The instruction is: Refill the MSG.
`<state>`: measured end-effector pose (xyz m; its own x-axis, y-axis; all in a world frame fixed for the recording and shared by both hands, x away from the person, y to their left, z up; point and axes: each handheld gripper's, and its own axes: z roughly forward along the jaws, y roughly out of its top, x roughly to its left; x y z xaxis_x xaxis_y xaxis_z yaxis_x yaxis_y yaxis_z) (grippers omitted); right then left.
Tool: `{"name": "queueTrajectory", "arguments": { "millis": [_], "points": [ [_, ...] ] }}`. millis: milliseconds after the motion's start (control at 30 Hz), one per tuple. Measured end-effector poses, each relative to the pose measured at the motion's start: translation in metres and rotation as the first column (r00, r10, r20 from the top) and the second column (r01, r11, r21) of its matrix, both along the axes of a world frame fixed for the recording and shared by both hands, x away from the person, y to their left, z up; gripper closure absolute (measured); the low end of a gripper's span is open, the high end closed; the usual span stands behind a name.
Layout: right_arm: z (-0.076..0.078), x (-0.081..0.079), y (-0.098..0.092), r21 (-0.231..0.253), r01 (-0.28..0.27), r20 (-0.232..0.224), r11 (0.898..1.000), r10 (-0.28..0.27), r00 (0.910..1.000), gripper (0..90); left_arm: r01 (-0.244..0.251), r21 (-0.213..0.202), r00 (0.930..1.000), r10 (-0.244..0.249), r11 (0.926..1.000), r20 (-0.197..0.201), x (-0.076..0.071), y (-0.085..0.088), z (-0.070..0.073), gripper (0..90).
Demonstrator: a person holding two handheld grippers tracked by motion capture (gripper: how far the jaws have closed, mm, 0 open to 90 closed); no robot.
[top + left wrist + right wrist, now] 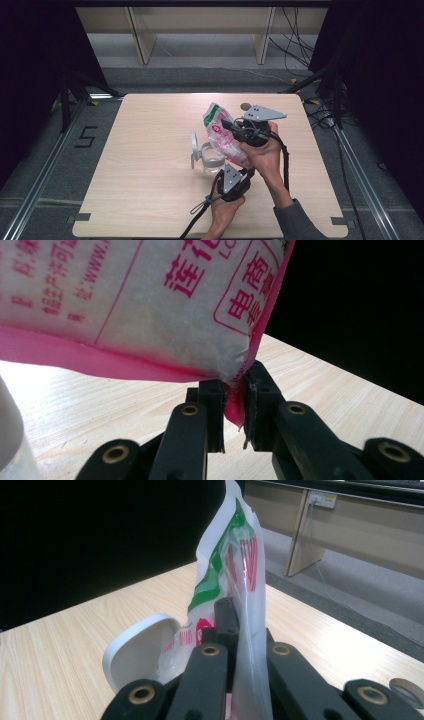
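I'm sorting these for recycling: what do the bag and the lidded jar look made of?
Bag: thin glossy plastic film, printed pink and green, crinkling where held; white grains show through. Jar: clear, glass or hard plastic, can't tell; its open lid looks matte white plastic.

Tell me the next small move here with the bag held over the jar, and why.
Probably raise the left hand-held gripper a little, tipping the bag further. That gripper pinches the bag's pink bottom corner, and the right hand-held gripper clamps the upper part. The bag hangs slanted above the open jar, whose lid is flipped up. I see no grains falling yet.
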<state>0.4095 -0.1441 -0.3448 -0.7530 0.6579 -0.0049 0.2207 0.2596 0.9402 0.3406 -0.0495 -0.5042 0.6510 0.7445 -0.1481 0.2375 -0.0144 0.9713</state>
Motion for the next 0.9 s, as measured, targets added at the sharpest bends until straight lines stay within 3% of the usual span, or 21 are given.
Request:
{"name": "queueTrajectory", "arguments": {
  "millis": [367,433,467,633,900],
  "points": [
    [-0.002,0.001,0.006,-0.013,-0.004,-0.014,1.000,0.004,0.9999,90.0,0.004,-0.011,1.0000,-0.003,0.9999,0.004,0.005,-0.002,-0.002,79.8],
    [-0.003,0.002,0.007,-0.027,0.007,0.015,1.000,-0.007,0.9999,90.0,0.002,-0.013,1.0000,-0.002,0.9999,0.002,0.006,-0.002,-0.002,79.9],
    [-0.003,0.002,0.008,-0.016,0.007,-0.006,1.000,-0.007,1.0000,90.0,0.003,-0.013,1.0000,-0.003,0.9999,0.002,0.005,-0.002,-0.002,79.8],
    [-0.003,0.001,0.010,-0.029,-0.002,-0.021,1.000,0.001,0.9998,90.0,0.008,-0.017,1.0000,-0.008,0.9998,-0.003,0.006,-0.003,-0.002,79.9],
    [-0.005,0.004,0.011,-0.037,0.011,0.010,0.999,-0.011,0.9999,90.0,0.012,-0.023,0.9999,-0.012,0.9997,-0.001,0.007,-0.005,-0.002,79.9]
  ]
}}
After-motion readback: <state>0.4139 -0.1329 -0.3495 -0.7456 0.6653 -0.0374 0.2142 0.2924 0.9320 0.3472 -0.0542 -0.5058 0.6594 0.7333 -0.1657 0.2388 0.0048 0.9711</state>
